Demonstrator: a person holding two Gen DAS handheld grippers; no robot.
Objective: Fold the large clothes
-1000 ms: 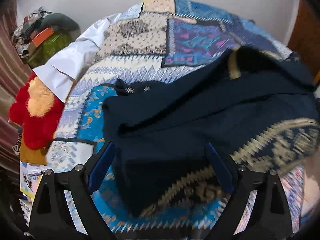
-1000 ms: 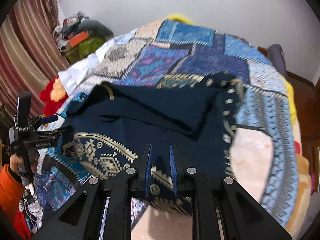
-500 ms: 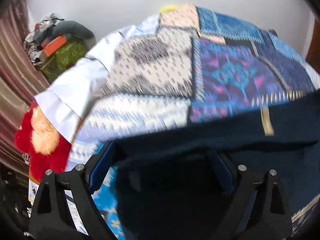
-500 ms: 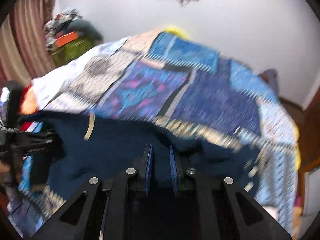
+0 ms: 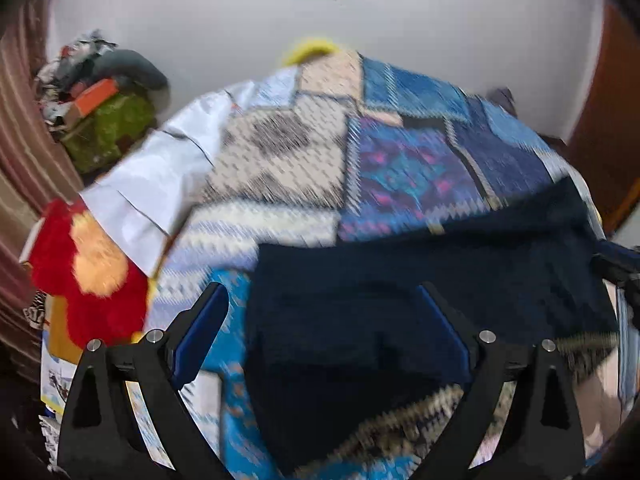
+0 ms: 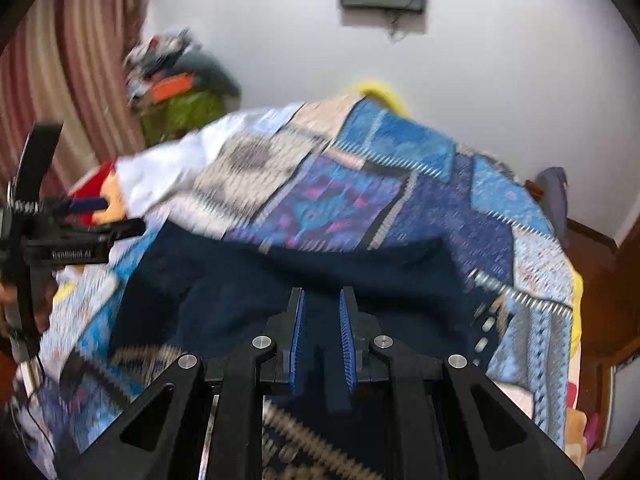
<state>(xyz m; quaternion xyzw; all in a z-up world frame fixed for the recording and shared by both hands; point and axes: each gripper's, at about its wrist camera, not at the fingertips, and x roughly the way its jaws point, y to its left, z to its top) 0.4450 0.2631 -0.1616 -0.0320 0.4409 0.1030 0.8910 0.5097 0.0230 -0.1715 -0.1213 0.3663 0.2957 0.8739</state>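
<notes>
We hold our left gripper (image 5: 320,320) with fingers spread wide, the navy garment (image 5: 420,280) lying between them ungripped. Our right gripper (image 6: 322,340) has its fingers nearly closed, pinching the garment's near edge over the quilted bed (image 6: 360,184).

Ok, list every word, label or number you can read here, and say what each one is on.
"GenRobot.AI", blurred, so only a likely reading: white print on the black body of the left tool, seen in the right wrist view.
Printed paper at the bed's left edge: too blurred to read.
Nothing else carries text.
</notes>
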